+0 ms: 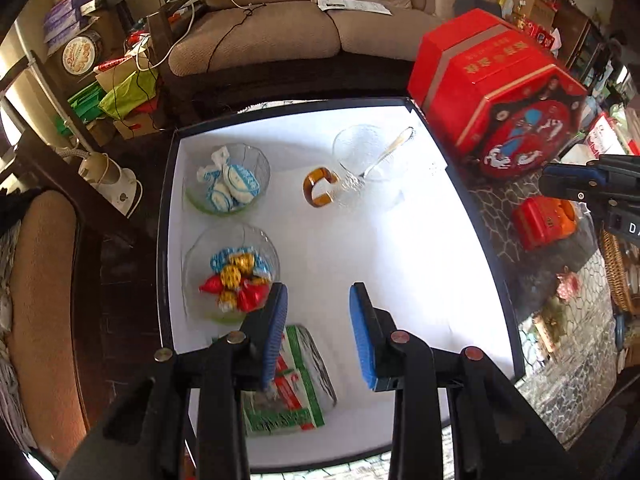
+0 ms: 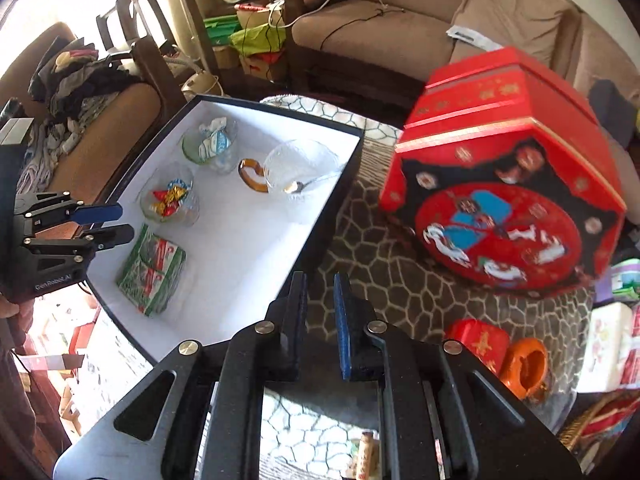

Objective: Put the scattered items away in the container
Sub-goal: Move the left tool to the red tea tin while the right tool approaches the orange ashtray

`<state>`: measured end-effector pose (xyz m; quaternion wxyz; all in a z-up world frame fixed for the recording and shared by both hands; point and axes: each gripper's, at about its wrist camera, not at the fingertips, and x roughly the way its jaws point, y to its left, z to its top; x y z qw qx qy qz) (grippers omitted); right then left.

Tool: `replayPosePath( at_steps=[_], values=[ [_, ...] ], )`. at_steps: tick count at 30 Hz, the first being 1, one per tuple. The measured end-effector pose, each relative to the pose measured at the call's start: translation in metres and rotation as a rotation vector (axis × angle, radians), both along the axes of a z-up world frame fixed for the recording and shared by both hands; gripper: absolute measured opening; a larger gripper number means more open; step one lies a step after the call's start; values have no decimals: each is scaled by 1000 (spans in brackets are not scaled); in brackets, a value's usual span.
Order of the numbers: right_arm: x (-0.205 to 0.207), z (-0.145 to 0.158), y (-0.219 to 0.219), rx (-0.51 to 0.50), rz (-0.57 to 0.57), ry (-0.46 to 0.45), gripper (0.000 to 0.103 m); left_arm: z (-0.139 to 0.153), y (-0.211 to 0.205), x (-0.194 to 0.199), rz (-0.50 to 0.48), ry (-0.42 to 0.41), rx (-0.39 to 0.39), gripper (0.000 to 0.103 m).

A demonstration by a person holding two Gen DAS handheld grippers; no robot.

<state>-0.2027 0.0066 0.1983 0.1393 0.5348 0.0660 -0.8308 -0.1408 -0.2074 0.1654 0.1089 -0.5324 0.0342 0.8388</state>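
Tidying looks nearly done: bowls [image 1: 226, 178], cup [image 1: 368, 160], bangle [image 1: 318, 190] and packet [image 1: 296, 380] sit in my box [image 1: 166, 216], left claw [image 1: 318, 334] part-open, right claw [image 2: 320, 320] narrow, both empty.

A tan sofa [image 1: 280, 28] fills twelve o'clock, a white cable [image 1: 188, 20] trailing across its arm. At nine o'clock stands a brown armchair [image 1: 44, 300]. Bright daylight washes the pebble-patterned surface [image 2: 400, 280].

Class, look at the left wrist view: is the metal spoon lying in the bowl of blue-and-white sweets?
No, the spoon rests in the empty glass bowl, not with the blue-and-white sweets.
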Motion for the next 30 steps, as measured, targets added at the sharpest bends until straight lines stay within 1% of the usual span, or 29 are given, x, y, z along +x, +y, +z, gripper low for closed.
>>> replayPosePath(
  at_steps=[1, 3, 5, 7, 9, 11, 12, 16, 18, 21, 25, 27, 29, 30],
  values=[
    [12, -1, 6, -1, -1, -14, 13, -3, 3, 9, -3, -3, -1, 33],
    [33, -4, 17, 0, -8, -42, 13, -13, 6, 11, -13, -26, -40, 33],
    [48, -3, 29, 14, -2, -46, 13, -18, 15, 8, -14, -39, -73, 33],
    [58, -2, 36, 7, 2, -41, 13, -15, 21, -1, -16, -8, -100, 33],
    [64, 0, 40, -15, 6, -30, 13, -18, 27, -22, -33, 45, -149, 33],
    [62, 1, 41, -35, 16, -19, 13, -28, 34, -48, -53, 65, -174, 33],
    [59, 0, 42, -45, 23, -16, 13, -35, 37, -62, -62, 64, -175, 33],
    [43, -9, 42, -68, 56, -4, 13, -62, 49, -116, -83, 75, -229, 33],
    [34, -17, 43, -81, 64, -14, 13, -75, 50, -135, -94, 54, -245, 33],
    [24, -31, 44, -83, 75, -16, 16, -89, 51, -151, -113, 54, -305, 33],
    [21, -50, 45, -98, 75, -32, 15, -96, 47, -159, -117, 65, -291, 33],
    [22, -57, 44, -85, 82, -39, 15, -102, 47, -156, -138, 41, -250, 33],
    [25, -61, 44, -81, 85, -51, 15, -106, 49, -150, -128, 16, -234, 33],
    [26, -62, 45, -84, 83, -55, 15, -105, 51, -145, -135, 8, -203, 33]
  ],
)
